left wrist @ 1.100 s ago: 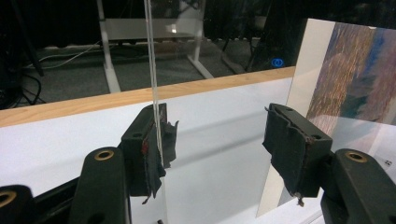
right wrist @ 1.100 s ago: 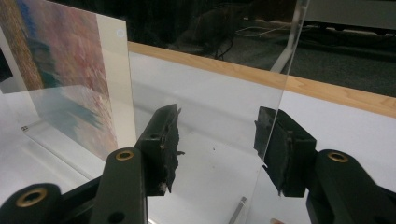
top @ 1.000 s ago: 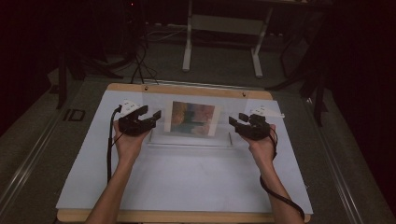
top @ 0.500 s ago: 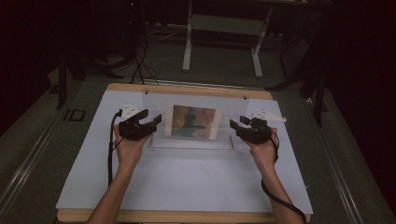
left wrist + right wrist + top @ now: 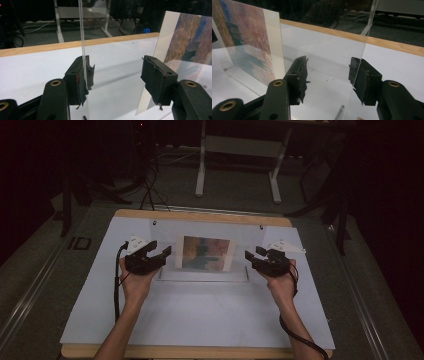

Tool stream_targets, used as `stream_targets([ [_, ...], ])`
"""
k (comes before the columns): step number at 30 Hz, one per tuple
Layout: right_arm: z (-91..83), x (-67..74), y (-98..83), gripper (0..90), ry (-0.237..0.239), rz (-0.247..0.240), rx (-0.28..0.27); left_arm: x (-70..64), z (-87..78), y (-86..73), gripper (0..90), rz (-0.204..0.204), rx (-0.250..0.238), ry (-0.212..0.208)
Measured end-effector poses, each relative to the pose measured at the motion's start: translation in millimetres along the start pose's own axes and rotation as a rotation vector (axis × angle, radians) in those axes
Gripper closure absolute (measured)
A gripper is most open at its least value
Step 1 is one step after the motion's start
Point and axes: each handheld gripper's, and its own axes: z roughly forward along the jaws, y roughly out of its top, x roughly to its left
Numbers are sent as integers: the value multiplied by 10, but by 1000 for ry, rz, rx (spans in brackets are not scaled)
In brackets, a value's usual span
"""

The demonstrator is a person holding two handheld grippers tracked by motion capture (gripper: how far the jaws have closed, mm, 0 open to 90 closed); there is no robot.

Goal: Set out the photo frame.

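So no readable text anywhere that I can spot, no brand, no label. The closest thing is a tiny blue glowing mark [image 5: 147, 30] in the dark behind the table, too small to make out.

The main item is a clear plastic stand [image 5: 202, 270] upright in the middle of the table [image 5: 200, 320], with a picture [image 5: 206, 253] in it, a smeary landscape print in browns, pinks and blues with a cream border.

The left claw [image 5: 161, 255] sits at the stand's left end with its jaws apart; in the left gripper view [image 5: 115, 75] the clear sheet's edge runs right along one pad, and I can't tell if it's actually touching. The right claw [image 5: 251, 257] is at the right end, also apart, and in the right gripper view [image 5: 328, 75] the sheet's edge stands just in front of one pad.

Table's covered in a pale white sheet with a wooden rim [image 5: 200, 215]. Room's dark, with a grey floor [image 5: 235, 195], cables [image 5: 150, 190] and a white metal frame [image 5: 237, 165] behind.
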Motion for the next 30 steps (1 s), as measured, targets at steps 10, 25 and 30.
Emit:
stream_targets([
  [10, -37, 33, -30, 485, -4, -5, 0, 13, -14, -24, 399, 4, -6, -14],
  [25, -59, 27, -73, 500, 12, -18, -2, 34, -30, -64, 399, 15, -10, -35],
  [30, -71, 25, -81, 505, 20, -25, -1, 41, -40, -85, 402, 12, -18, -42],
])
